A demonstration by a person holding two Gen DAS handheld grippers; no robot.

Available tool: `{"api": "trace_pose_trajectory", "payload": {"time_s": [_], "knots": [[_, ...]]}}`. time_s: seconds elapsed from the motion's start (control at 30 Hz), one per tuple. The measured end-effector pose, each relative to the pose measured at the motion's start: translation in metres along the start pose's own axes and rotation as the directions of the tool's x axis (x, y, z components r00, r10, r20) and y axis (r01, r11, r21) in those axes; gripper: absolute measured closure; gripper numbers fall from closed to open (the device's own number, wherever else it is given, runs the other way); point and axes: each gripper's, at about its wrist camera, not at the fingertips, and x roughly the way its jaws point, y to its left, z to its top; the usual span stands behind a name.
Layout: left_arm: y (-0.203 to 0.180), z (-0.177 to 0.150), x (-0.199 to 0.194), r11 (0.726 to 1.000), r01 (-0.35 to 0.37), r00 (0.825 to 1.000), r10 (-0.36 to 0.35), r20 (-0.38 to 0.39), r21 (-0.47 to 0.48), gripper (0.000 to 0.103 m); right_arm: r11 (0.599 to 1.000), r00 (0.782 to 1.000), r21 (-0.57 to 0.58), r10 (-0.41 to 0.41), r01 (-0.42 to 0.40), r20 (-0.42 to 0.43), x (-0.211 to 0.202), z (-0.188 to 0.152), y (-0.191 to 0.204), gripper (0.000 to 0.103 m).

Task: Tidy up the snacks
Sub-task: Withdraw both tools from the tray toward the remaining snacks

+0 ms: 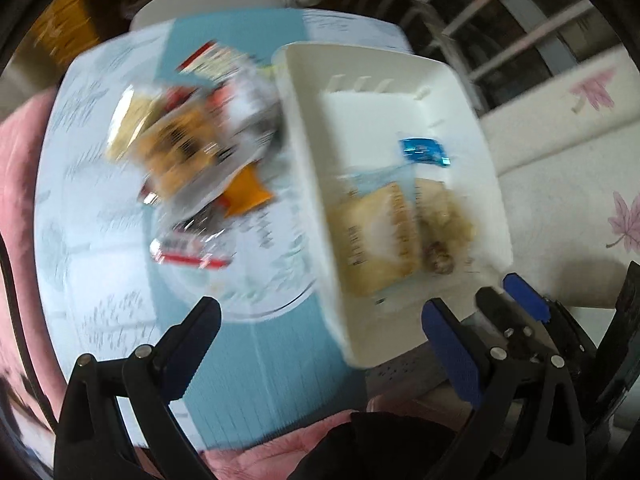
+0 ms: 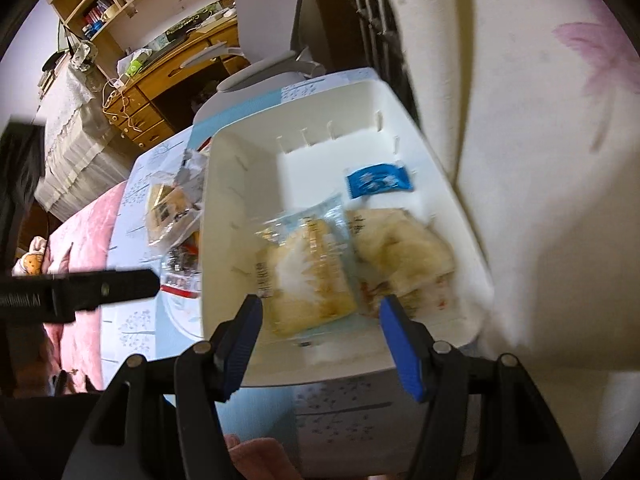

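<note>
Both my claws hang released: left claw [image 1: 320,336] spread wide above the worktop [image 1: 256,376], right claw [image 2: 320,340] empty over the white bin [image 2: 248,344]. Inside lie two pastry packets [image 2: 308,276] and a blue sachet [image 2: 378,180]; the loose snack pile [image 1: 192,152] waits beside it. They look light, crinkly, crushable, so I'd pinch a sealed edge.

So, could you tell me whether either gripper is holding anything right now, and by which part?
Nothing is held: the left gripper and right gripper both stand open above the white bin.
</note>
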Motion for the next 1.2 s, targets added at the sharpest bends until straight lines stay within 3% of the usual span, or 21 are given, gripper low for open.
{"api": "trace_pose_trajectory", "payload": {"time_s": [0.23, 0.43, 0.83, 1.0, 1.2], "knots": [[0.077, -0.026, -0.014, 0.993, -0.044, 0.998, 0.048, 0.034, -0.106, 0.003, 0.999, 0.999, 0.027, 0.048, -0.047, -0.024, 0.012, 0.000, 0.038, 0.042], [0.130, -0.040, -0.034, 0.990, -0.066, 0.994, 0.075, 0.075, -0.126, 0.003, 0.986, 0.992, 0.128, 0.117, -0.110, -0.042, 0.026, -0.003, 0.070, 0.042], [0.199, -0.054, -0.059, 0.993, -0.114, 0.985, 0.110, 0.131, 0.024, 0.003, 0.925, 0.972, 0.318, 0.232, -0.209, -0.038, 0.051, -0.033, 0.133, 0.042], [0.216, -0.050, -0.063, 0.989, -0.115, 0.982, 0.098, 0.164, 0.096, 0.003, 0.877, 0.960, 0.408, 0.280, -0.254, -0.004, 0.060, -0.045, 0.152, 0.042], [0.228, -0.035, -0.065, 0.976, -0.133, 0.976, 0.099, 0.195, 0.171, 0.003, 0.792, 0.953, 0.545, 0.299, -0.276, 0.049, 0.071, -0.048, 0.164, 0.042]]}}
